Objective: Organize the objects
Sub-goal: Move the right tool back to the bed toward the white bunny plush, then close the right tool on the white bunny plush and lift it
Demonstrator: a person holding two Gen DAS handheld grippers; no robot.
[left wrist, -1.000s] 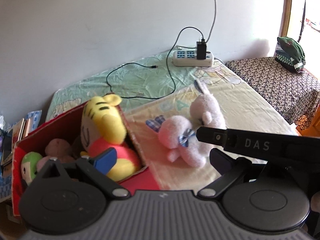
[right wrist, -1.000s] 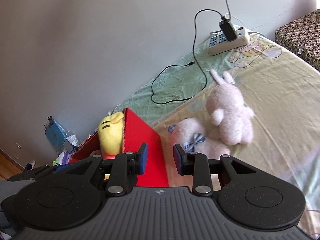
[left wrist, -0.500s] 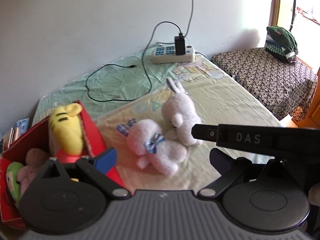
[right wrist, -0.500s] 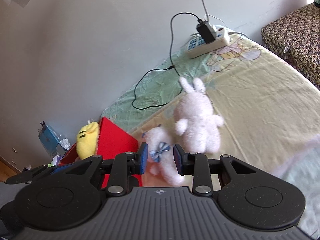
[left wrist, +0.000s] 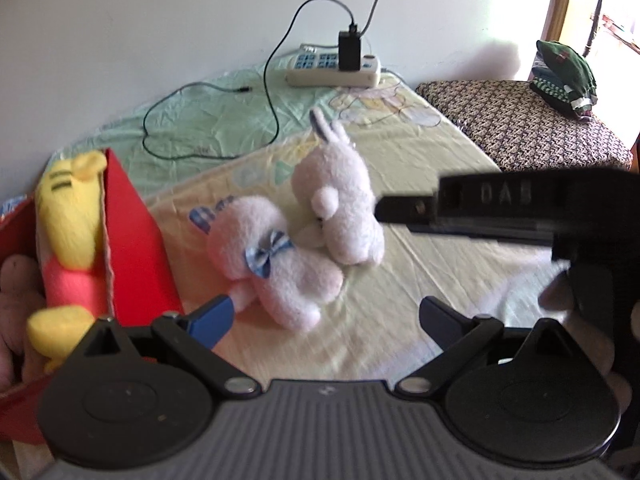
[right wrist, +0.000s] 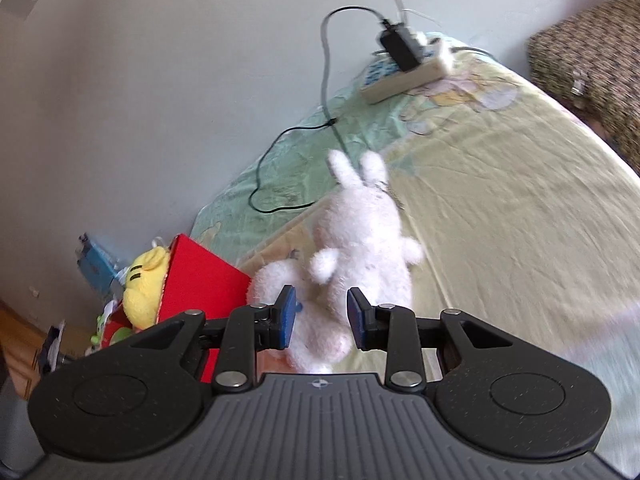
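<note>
Two pale plush rabbits lie touching on the bed: the rabbit with a blue bow nearer the red box, the long-eared rabbit just behind it. The right tool hangs over the long-eared rabbit's lower body with its fingers apart, though blur hides whether they touch the fur. The left tool is spread wide beside the bow rabbit, and a yellow plush stands in the box.

The 2 pink plush rabbits lie touching on the yellow bedsheet, with bare sheet to their right. The red box stands just beside them on the left, seemingly touching. A black cable loops behind.
</note>
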